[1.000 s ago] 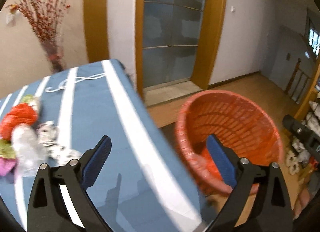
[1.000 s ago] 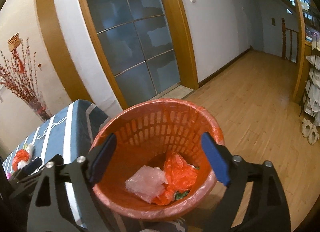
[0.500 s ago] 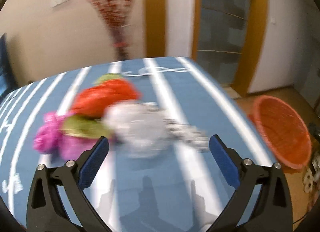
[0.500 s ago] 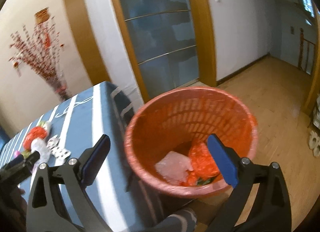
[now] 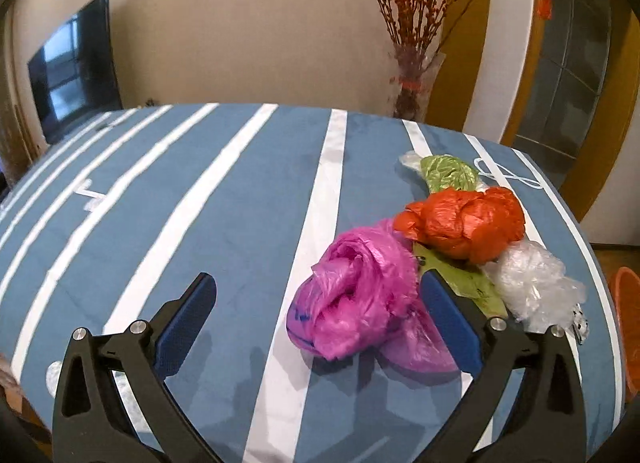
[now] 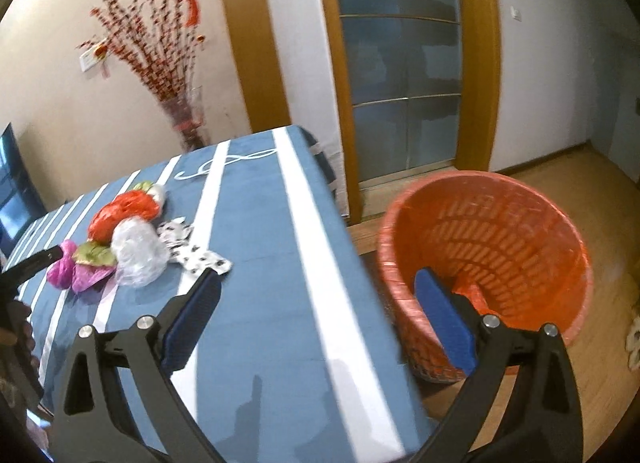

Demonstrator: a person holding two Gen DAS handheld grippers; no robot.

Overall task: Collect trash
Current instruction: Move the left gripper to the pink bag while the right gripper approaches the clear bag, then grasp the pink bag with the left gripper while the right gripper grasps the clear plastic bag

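Left gripper (image 5: 316, 305), jaws wide and empty, hovers just before the pink bag (image 5: 356, 295); a shallow pinch risks snagging neighbouring orange bag (image 5: 464, 223).

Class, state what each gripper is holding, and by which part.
Nothing is held: the left gripper and the right gripper are both open and empty.

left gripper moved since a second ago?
Yes. The left gripper swung away from the orange basket, now at the frame's right edge, to over the table's pink bag.
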